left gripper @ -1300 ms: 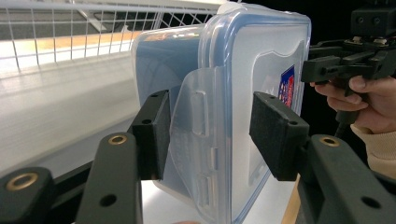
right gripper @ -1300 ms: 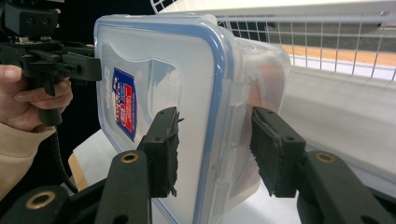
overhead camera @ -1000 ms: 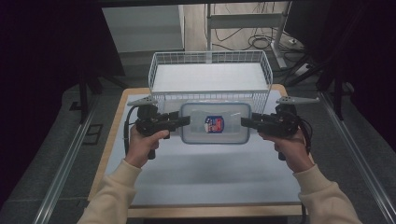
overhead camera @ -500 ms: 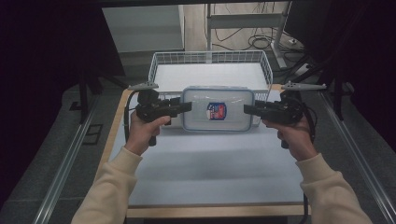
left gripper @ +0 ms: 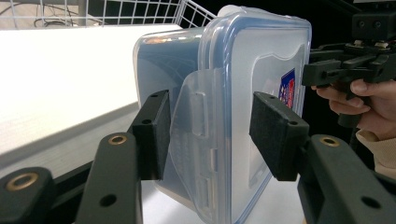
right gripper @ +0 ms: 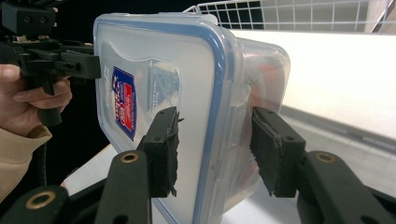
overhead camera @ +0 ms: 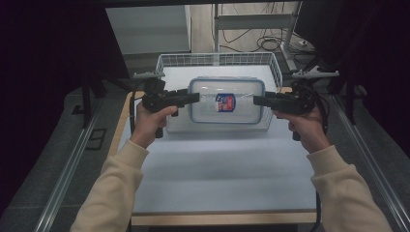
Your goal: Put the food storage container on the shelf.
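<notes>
Above the white table (overhead camera: 222, 164), the container (overhead camera: 226, 101) hangs clenched between left claw (overhead camera: 193, 97) and right claw (overhead camera: 258, 100).

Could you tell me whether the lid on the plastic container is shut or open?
Shut: the blue-rimmed lid sits flush on the container, its side latches folded down.

The food box (overhead camera: 226, 102) is clear plastic with a pale blue rim around its lid, and a small sticker (overhead camera: 225, 102) in dark blue, red and white sits near the lid's middle. Both the left gripper (overhead camera: 194, 97) and the right gripper (overhead camera: 257, 100) are black, with brass-coloured rivets on their jaws. The wire basket (overhead camera: 218, 60) at the far side is white. The table (overhead camera: 217, 169) is pale grey-white with a light wooden edge. The person's sleeves (overhead camera: 112, 191) are cream.
</notes>
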A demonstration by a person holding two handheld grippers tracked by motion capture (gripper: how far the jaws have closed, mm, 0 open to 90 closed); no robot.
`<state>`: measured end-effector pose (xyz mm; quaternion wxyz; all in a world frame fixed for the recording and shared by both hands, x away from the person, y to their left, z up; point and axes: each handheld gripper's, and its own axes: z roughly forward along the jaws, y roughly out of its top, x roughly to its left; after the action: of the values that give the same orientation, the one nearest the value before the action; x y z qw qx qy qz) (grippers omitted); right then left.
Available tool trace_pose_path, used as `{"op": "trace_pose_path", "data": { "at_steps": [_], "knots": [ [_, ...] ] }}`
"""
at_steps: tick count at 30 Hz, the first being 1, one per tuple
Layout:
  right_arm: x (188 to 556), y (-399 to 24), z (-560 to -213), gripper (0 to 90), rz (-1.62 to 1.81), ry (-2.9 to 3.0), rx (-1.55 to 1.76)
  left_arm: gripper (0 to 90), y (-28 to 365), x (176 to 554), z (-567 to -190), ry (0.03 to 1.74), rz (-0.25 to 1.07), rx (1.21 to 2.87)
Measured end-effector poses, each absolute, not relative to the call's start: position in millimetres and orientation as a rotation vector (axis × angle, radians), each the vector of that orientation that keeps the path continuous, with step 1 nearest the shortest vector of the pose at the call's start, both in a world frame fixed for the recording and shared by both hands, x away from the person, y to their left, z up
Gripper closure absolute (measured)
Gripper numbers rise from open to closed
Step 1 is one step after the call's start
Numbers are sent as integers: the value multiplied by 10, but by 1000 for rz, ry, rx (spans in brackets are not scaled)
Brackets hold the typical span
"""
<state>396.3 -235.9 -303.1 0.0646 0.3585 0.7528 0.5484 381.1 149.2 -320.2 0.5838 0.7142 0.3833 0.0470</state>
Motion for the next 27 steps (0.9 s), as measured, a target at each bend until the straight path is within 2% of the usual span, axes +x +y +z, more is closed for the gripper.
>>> {"op": "trace_pose_path", "data": {
  "at_steps": [9,27],
  "knots": [
    [4160,-2311,-2906,525,1634,2291,1086,493,1543,4028,-3129,907,100,1647],
    [4900,-2223,-2780,526,1640,2344,1156,495,1642,4665,-3043,960,78,1607]
  ]
}}
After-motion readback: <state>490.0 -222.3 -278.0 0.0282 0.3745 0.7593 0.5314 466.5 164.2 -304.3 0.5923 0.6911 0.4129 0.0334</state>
